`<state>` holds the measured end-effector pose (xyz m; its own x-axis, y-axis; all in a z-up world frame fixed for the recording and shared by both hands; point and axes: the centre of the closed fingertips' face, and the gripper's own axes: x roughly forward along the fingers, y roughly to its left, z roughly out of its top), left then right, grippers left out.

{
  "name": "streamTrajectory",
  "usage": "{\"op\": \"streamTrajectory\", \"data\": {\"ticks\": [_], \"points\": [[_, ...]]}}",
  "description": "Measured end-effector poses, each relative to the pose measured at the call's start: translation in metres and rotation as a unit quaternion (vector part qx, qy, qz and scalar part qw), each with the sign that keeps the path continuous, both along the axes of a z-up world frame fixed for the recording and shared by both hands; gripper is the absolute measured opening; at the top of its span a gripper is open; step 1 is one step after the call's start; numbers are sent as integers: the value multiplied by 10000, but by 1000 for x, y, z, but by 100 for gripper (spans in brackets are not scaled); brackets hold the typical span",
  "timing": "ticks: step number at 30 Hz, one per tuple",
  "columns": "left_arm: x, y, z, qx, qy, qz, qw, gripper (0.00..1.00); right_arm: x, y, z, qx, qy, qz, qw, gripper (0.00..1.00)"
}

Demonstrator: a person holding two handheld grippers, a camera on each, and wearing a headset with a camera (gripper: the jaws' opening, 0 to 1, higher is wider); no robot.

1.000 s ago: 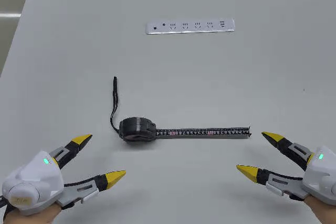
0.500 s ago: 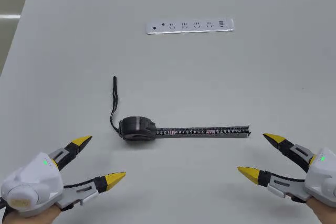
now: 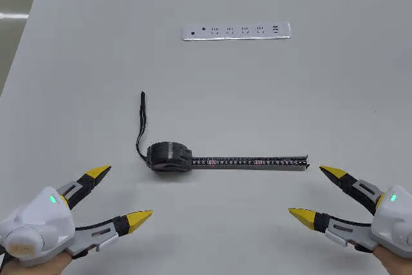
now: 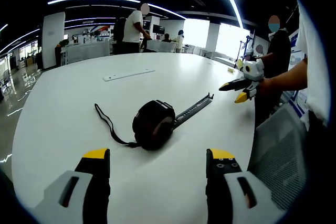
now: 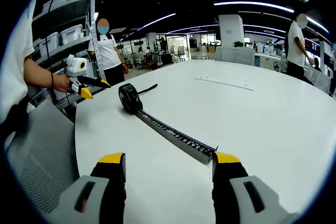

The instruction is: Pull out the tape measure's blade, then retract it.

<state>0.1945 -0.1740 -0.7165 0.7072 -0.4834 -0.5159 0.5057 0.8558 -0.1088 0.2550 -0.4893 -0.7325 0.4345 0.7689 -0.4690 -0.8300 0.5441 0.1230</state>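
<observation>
A black tape measure point(image 3: 168, 157) lies on the white table point(image 3: 232, 94), its blade point(image 3: 251, 161) drawn out to the right and its wrist strap point(image 3: 141, 123) trailing away behind. My left gripper point(image 3: 122, 192) hovers open at the near left, short of the case point(image 4: 154, 123). At the near right, my right gripper point(image 3: 317, 192) is open too, just short of the blade's tip point(image 5: 207, 152). Nothing sits between either pair of fingers. The right gripper point(image 4: 237, 90) also shows in the left gripper view, and the left gripper point(image 5: 88, 88) in the right gripper view.
A white power strip point(image 3: 235, 31) lies flat at the far side of the table. The table's left edge point(image 3: 19, 49) drops to the floor. Several people point(image 4: 133, 30) stand in the office beyond, and a grey mesh chair point(image 5: 37, 150) is near the table.
None of the objects moved; the head camera tilted slightly, shifting the scene down. Both grippers stay open in nearly the same places.
</observation>
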Motion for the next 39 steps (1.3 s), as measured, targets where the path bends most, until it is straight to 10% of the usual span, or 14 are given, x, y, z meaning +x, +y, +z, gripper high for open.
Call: {"op": "streamTrajectory", "data": {"ticks": [39], "points": [[2,-9,-1,-50,42,-4,10000,72,1,-3,-4,5,55,-3,10000,68]]}}
